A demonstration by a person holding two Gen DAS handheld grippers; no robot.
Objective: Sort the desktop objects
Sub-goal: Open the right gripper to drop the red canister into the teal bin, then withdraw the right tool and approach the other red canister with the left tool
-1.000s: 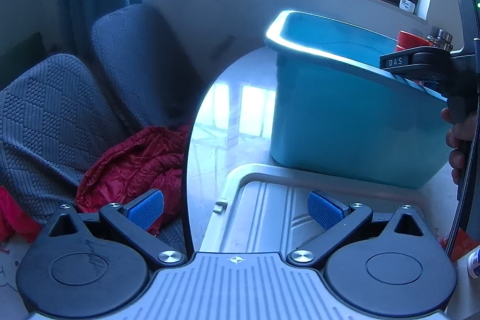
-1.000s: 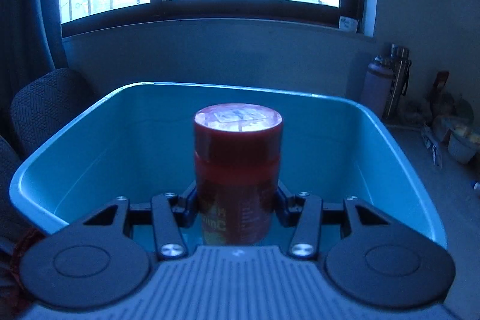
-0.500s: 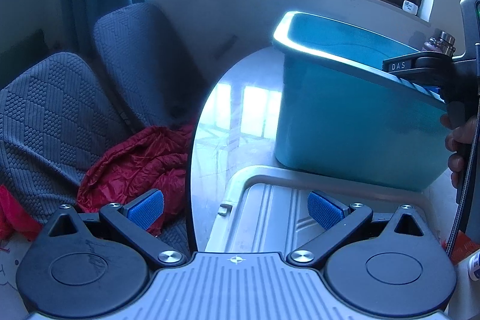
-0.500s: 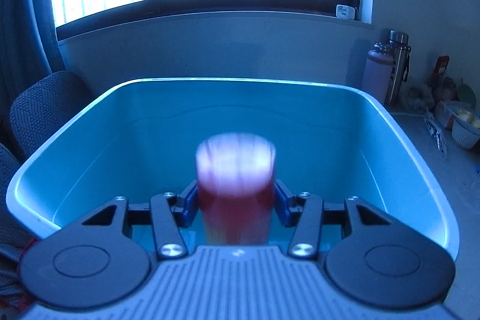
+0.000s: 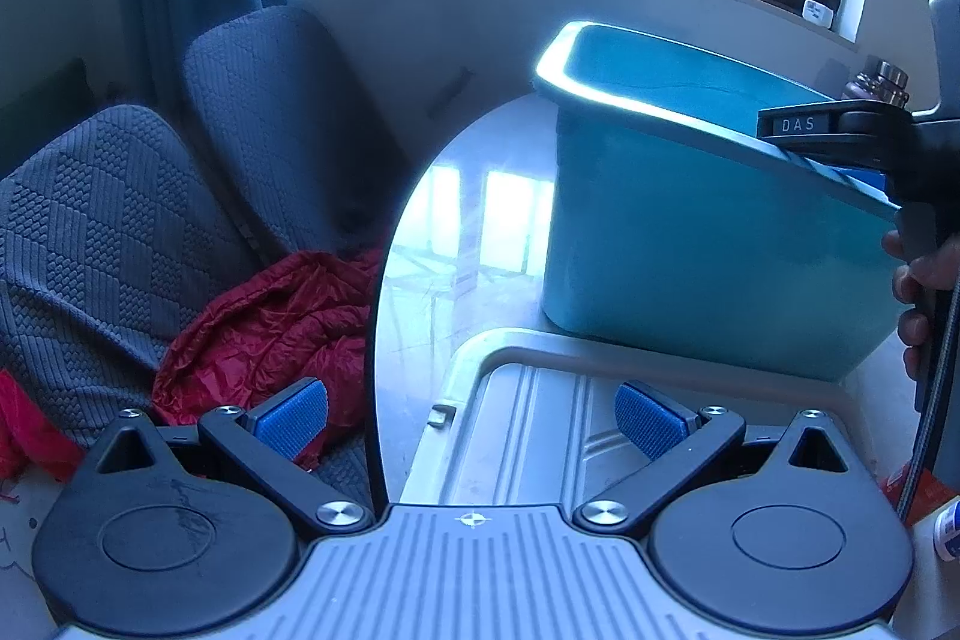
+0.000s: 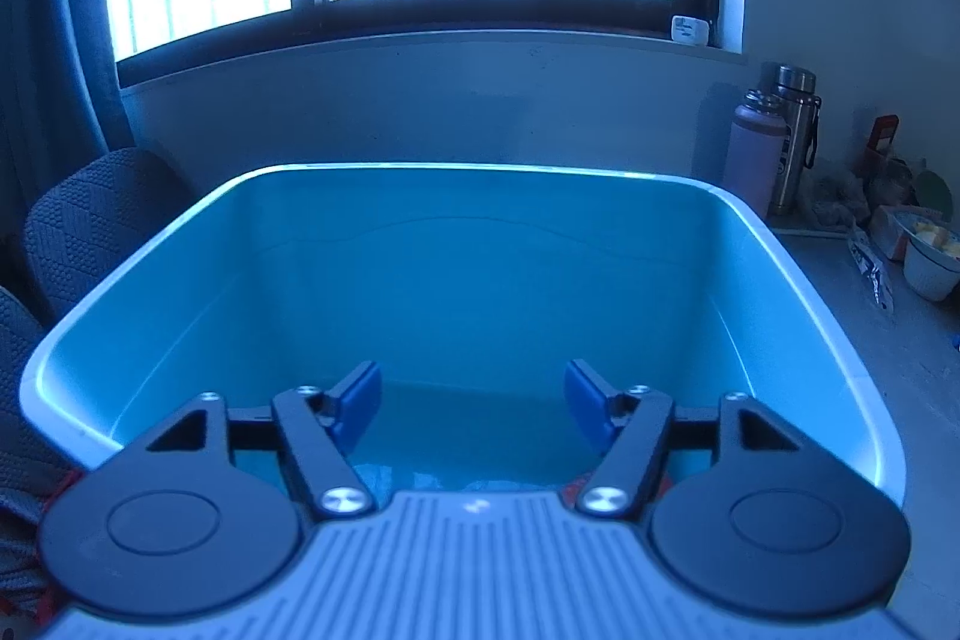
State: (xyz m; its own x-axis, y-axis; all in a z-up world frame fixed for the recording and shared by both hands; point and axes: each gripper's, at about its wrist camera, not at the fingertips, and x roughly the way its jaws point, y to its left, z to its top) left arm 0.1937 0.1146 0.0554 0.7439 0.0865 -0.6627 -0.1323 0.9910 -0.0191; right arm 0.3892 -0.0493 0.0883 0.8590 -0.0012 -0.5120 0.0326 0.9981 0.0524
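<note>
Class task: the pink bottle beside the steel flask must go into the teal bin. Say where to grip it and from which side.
Grip the pink bottle across its straight cylindrical body, below the narrower cap, approaching level from the front and left. It stands upright, and the steel flask stands close against its right side, so that side looks blocked. The right gripper, open over the teal bin, is nearest.

A: What's different with the right tool (image 6: 473, 409)?
B: Its blue pads (image 6: 358, 400) have spread apart; a second ago they clamped a red jar.
A: And the jar?
B: Gone from between them, out of sight above the teal bin (image 6: 252, 280).
</note>
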